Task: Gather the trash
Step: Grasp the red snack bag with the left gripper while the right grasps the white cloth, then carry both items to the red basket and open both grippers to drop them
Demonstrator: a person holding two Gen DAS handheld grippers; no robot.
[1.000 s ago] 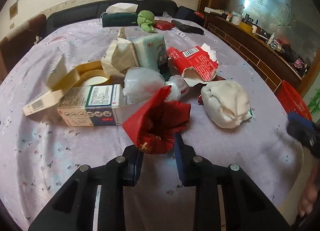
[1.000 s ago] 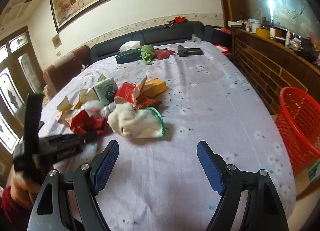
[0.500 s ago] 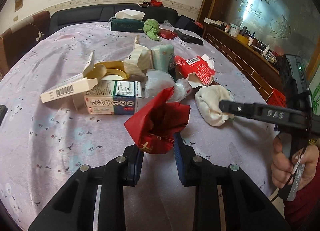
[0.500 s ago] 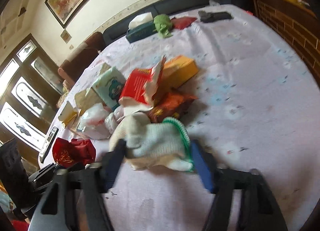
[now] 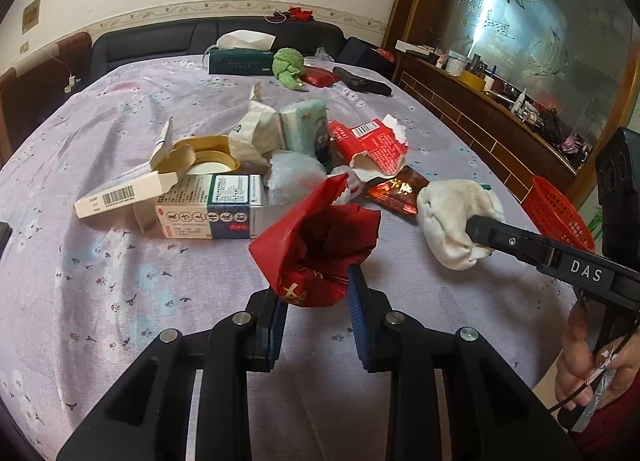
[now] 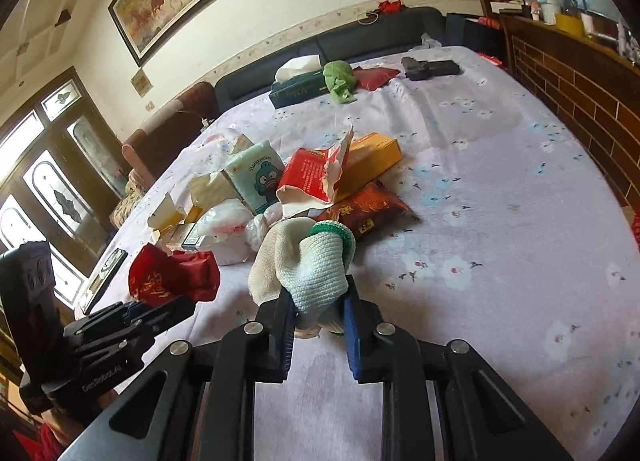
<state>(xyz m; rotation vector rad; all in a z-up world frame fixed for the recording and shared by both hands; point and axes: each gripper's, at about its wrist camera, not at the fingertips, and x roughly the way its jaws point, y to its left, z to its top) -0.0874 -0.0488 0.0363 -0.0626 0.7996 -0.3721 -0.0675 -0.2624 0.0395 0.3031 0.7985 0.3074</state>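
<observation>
my left gripper (image 5: pixel 314 295) has its jaws drawn close on the base of a crumpled red wrapper (image 5: pixel 320 245), low in the middle of the left wrist view, lifted clear of the flowered cloth on the table (image 5: pixel 120 293). my right gripper (image 6: pixel 319 315) is closing its jaws at this moment on a white knitted glove with a green cuff (image 6: pixel 308 265); the pads already press a fold of it, low centre in the right wrist view, while the rest of the glove lies on the cloth. the remaining trash sits heaped above and left of it: a torn red carton (image 6: pixel 310 177), a medicine box (image 5: pixel 210 207), a dark red snack packet (image 6: pixel 368 209) and a white plastic bag (image 5: pixel 294 173). the red basket (image 5: pixel 558 217), at the right edge of the left wrist view beyond the table rim, looks like the place for it all. my worry is the glove: i have only a pinch of soft knit, so it could slide out when lifted, and its cuff lies touching the snack packet, which might drag along. the red wrapper is springy and held only at its base, so a quick swing towards the basket could shake it loose. both grippers sit near each other, so they could knock together on the way over.
</observation>
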